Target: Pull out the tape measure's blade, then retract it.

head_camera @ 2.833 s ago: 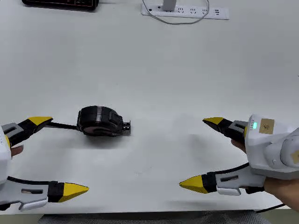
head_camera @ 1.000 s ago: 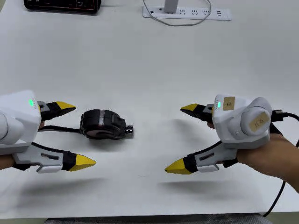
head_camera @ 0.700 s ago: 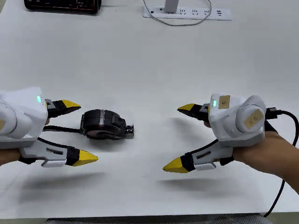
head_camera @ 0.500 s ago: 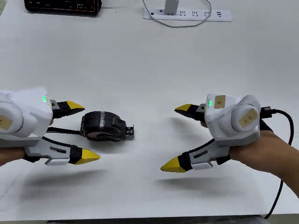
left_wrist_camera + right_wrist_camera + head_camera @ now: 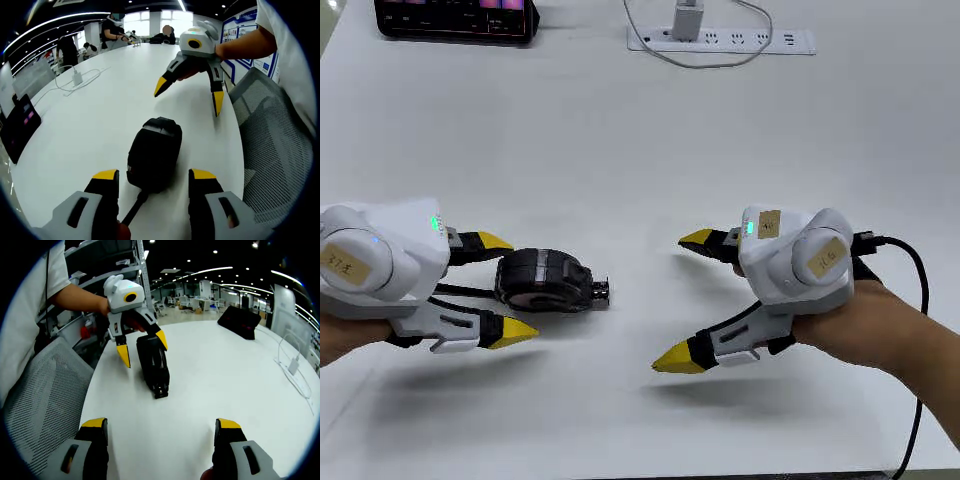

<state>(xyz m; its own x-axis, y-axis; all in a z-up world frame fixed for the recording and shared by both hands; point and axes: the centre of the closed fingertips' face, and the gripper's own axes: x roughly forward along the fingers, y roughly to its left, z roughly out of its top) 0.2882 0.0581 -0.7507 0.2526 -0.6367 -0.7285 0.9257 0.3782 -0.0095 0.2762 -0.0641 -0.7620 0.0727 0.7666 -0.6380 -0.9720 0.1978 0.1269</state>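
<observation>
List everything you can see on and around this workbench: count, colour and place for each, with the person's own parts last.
tape measure: one, black, on the table left of centre, blade not pulled out
strap: one, black, trailing from the tape measure's rear
power strip: one, white, far edge
charger: one, white, plugged into the power strip
cable: one, white, looped by the power strip
tablet: one, dark, screen lit, far left corner
table: one, white
mesh chair: one, grey, beside the table
left claw: one, white with yellow tips, open, astride the tape measure
right claw: one, same colours, open, apart from the tape measure
right hand: one, behind the right claw
</observation>
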